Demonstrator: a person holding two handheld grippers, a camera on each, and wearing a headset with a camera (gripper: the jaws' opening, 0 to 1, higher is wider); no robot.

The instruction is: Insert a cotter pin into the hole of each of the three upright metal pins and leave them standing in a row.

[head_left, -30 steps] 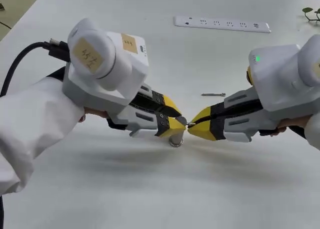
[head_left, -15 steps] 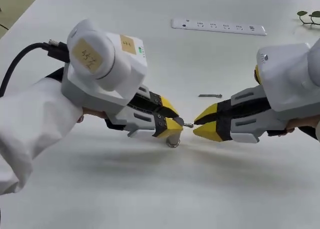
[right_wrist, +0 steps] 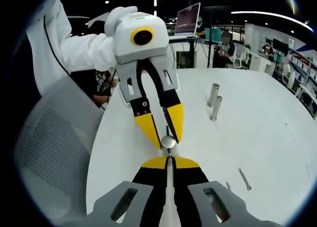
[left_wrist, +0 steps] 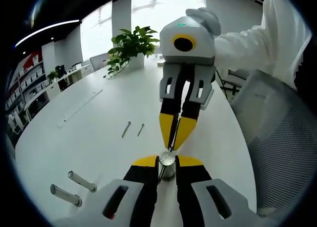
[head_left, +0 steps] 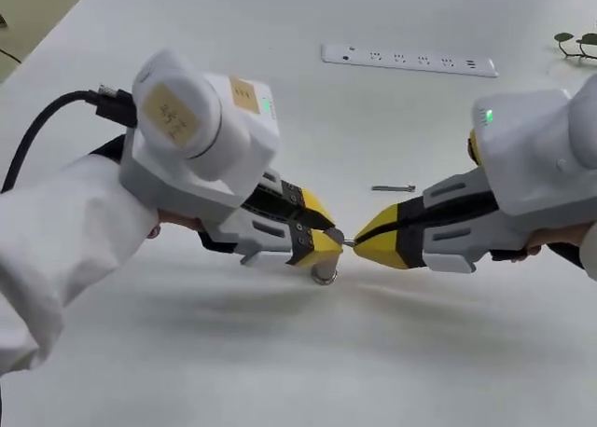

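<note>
An upright metal pin (head_left: pixel 324 274) (left_wrist: pixel 167 160) (right_wrist: pixel 168 141) stands on the white table, and my left gripper (head_left: pixel 326 243) (left_wrist: pixel 167 163) is shut on its top. A thin cotter pin (head_left: pixel 347 242) pokes sideways out of the pin's head. My right gripper (head_left: pixel 360 240) (right_wrist: pixel 169 161) faces the left one, shut on the cotter pin's outer end. Two more metal pins (right_wrist: pixel 213 94) (right_wrist: pixel 216 108) stand upright together farther off. Loose cotter pins (head_left: pixel 393 188) (left_wrist: pixel 126 129) lie on the table.
A white power strip (head_left: pixel 409 60) lies at the table's far side, and a potted plant (left_wrist: pixel 130 46) stands beyond it. A mesh office chair (right_wrist: pixel 49 138) sits by the table's near edge. A black cable (head_left: pixel 37 129) trails from the left gripper.
Half a second ago the right gripper stood open, backed off to the right, with the cotter pin left in the metal pin. Now it has come back and shut on it.
</note>
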